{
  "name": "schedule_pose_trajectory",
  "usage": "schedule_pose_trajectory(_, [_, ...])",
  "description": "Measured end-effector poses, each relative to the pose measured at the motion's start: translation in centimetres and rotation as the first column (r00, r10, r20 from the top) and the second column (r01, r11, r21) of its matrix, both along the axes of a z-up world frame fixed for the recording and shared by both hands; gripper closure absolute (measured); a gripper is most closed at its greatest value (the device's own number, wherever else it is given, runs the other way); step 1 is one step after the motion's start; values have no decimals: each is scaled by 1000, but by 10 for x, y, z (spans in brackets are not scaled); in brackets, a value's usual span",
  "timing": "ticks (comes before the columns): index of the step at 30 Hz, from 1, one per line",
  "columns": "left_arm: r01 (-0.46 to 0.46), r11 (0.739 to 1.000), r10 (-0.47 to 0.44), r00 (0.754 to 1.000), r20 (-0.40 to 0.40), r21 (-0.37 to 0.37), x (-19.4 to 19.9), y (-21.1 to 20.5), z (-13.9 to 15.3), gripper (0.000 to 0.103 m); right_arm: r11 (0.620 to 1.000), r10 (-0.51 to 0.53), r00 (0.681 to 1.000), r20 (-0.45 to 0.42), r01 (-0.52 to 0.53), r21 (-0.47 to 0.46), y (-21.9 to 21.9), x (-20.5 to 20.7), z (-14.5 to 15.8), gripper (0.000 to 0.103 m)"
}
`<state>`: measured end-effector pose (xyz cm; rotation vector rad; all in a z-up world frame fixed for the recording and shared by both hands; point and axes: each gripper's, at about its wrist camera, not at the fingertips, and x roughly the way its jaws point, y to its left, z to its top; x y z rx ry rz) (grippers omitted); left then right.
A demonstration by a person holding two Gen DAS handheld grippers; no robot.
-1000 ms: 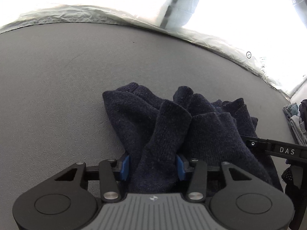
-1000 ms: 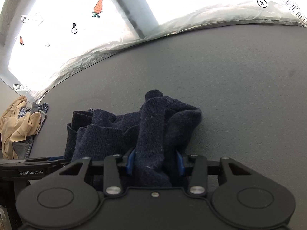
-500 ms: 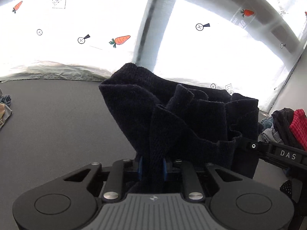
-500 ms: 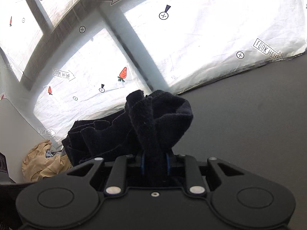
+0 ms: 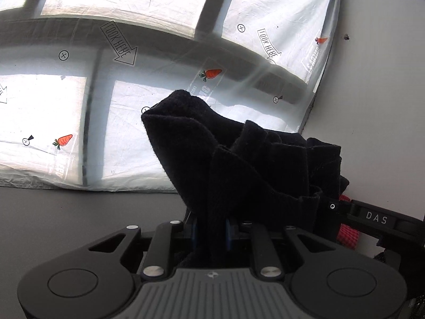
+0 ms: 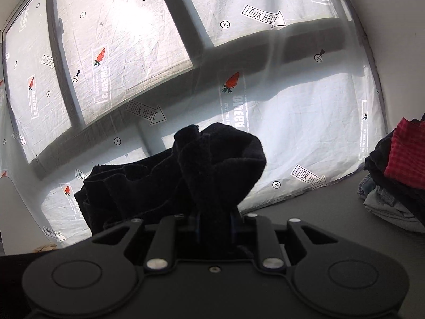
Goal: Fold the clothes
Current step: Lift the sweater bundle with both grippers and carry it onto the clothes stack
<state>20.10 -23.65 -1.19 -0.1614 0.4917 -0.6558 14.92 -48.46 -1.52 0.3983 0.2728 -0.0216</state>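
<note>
Lifted higher than half a second ago, with less grey tabletop and more window sheet in both views, the dark navy knitted garment [image 5: 239,164] now hanging clear of the dark grey table surface [image 5: 79,212]. Left gripper [image 5: 211,230] clamped on a bunched fold of that fabric, blue pads pressed against it on either side. Right gripper [image 6: 214,224] likewise closed tight on another bunch of the same knit [image 6: 212,170], the rest of the cloth trailing off to its left. Behind the cloth, beyond both grippers, a translucent white plastic sheet printed with carrots and arrows [image 6: 305,122]. To the far right of the right gripper, a heap of mixed clothes topped by red checked fabric [image 6: 403,154].
</note>
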Motion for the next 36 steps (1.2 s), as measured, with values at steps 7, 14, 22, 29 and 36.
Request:
schedule_pose_trajectory(7, [187, 980, -187, 982, 14, -73, -25, -60, 6, 83, 974, -226, 974, -32, 225, -22, -47, -69, 15, 82])
schedule_pose_trajectory(14, [286, 954, -284, 958, 32, -90, -50, -134, 7, 83, 930, -357, 934, 21, 357, -89, -98, -105, 19, 82])
schedule_pose_trajectory(22, [254, 960, -251, 967, 43, -117, -51, -255, 5, 83, 933, -340, 939, 46, 343, -107, -213, -109, 19, 82])
schedule_pose_trajectory(29, [183, 966, -193, 980, -43, -181, -37, -376, 1, 82, 918, -265, 963, 54, 269, -291, -316, -83, 41, 82])
schedule_pose_trajectory(36, [118, 985, -126, 990, -59, -127, 1, -459, -7, 82, 878, -183, 983, 23, 174, -447, -372, -22, 45, 82])
